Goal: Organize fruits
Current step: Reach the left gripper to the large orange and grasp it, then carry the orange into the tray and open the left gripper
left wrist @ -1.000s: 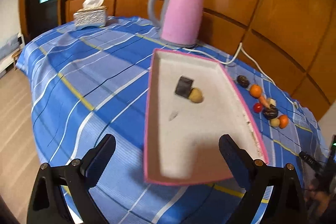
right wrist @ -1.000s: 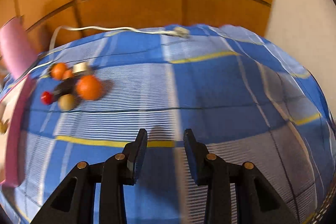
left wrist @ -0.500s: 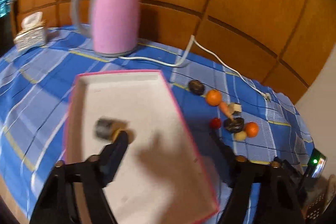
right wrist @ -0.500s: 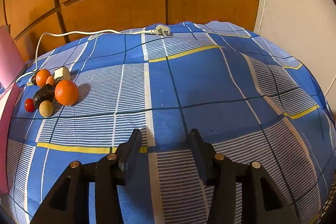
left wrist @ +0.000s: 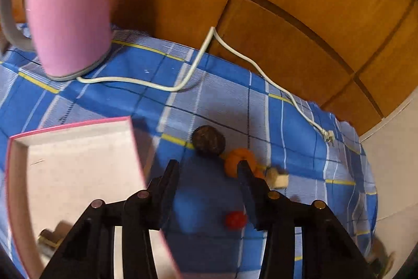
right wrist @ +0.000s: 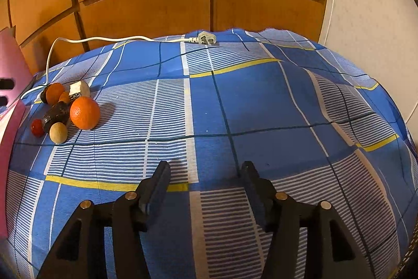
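In the left wrist view my left gripper [left wrist: 207, 165] is open and empty above the blue checked cloth, just right of the pink-rimmed white tray [left wrist: 78, 166]. Ahead of it lie a dark round fruit [left wrist: 208, 140], an orange [left wrist: 236, 161] partly behind the right finger, a white piece [left wrist: 278, 178] and a small red fruit [left wrist: 235, 220]. In the right wrist view my right gripper [right wrist: 205, 168] is open and empty over bare cloth. The fruit pile sits far left: a large orange [right wrist: 85, 113], a dark avocado [right wrist: 56, 115], a beige ball [right wrist: 58, 132], a red fruit [right wrist: 37, 127].
A pink kettle [left wrist: 65, 7] stands at the back left, its white cord [left wrist: 183, 85] running across the cloth to a plug [right wrist: 206, 39] near the far edge. A wooden panel wall runs behind the table. A blurred object [left wrist: 52, 237] lies in the tray.
My left gripper has swung right from over the tray toward the fruit pile and moved closer to it. My right gripper has opened wider and stayed almost in place.
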Action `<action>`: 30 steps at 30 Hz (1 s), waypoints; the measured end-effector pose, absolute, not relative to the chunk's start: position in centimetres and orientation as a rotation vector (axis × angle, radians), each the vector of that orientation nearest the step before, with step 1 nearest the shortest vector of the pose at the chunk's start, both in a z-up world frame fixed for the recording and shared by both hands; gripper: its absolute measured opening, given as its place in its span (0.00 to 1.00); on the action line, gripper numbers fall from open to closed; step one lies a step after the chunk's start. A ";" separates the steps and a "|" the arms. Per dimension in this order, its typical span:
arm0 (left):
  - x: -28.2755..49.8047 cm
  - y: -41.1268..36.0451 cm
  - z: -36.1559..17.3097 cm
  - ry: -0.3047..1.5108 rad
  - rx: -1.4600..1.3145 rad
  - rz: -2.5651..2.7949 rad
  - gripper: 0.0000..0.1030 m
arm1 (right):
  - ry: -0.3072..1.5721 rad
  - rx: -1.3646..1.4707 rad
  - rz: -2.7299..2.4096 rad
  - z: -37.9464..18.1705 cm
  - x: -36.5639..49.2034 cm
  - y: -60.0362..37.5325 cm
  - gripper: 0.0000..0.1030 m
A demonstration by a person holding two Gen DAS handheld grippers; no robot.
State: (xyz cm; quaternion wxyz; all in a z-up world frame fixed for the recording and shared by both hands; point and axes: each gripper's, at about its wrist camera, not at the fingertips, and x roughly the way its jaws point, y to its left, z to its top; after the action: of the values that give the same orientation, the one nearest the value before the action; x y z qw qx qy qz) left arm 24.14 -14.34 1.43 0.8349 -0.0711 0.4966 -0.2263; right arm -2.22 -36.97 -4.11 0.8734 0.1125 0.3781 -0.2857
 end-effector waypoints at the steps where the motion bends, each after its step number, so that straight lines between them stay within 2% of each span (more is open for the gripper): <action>1: 24.2 -14.8 1.3 1.054 -0.141 -0.495 0.45 | 0.790 0.233 -0.597 -4.1 -2.2 -36.9 0.57; 6: 24.2 -18.4 -0.4 1.112 -0.107 -0.570 0.46 | 0.791 0.228 -0.599 -4.2 -2.1 -36.8 0.58; 7: 24.2 -19.1 -0.8 1.120 -0.100 -0.567 0.48 | 0.791 0.227 -0.599 -4.2 -2.1 -36.8 0.58; 9: 24.2 -20.2 -1.5 1.115 -0.091 -0.544 0.62 | 0.790 0.227 -0.599 -4.2 -2.1 -36.8 0.58; 11: 24.6 -20.8 -2.2 1.112 -0.080 -0.512 0.63 | 0.790 0.226 -0.600 -4.2 -2.1 -36.8 0.58; 12: 24.9 -21.1 -2.8 1.118 -0.081 -0.498 0.60 | 0.791 0.226 -0.600 -4.2 -2.1 -36.8 0.58; 15: 25.3 -21.7 -4.1 1.138 -0.069 -0.506 0.39 | 0.790 0.226 -0.600 -4.1 -2.1 -36.8 0.58; 20: 24.0 -20.7 -3.7 1.093 -0.075 -0.523 0.37 | 0.790 0.226 -0.600 -4.1 -2.1 -36.8 0.58; 30: 17.9 -14.9 0.3 0.965 -0.110 -0.482 0.37 | 0.790 0.226 -0.601 -4.2 -2.1 -36.8 0.58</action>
State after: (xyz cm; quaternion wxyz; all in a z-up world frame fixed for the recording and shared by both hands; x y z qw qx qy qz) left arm 17.92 -14.95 0.30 0.8565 -0.0521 0.4594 -0.2296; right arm -2.06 -36.83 -4.18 0.8734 0.1080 0.3781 -0.2875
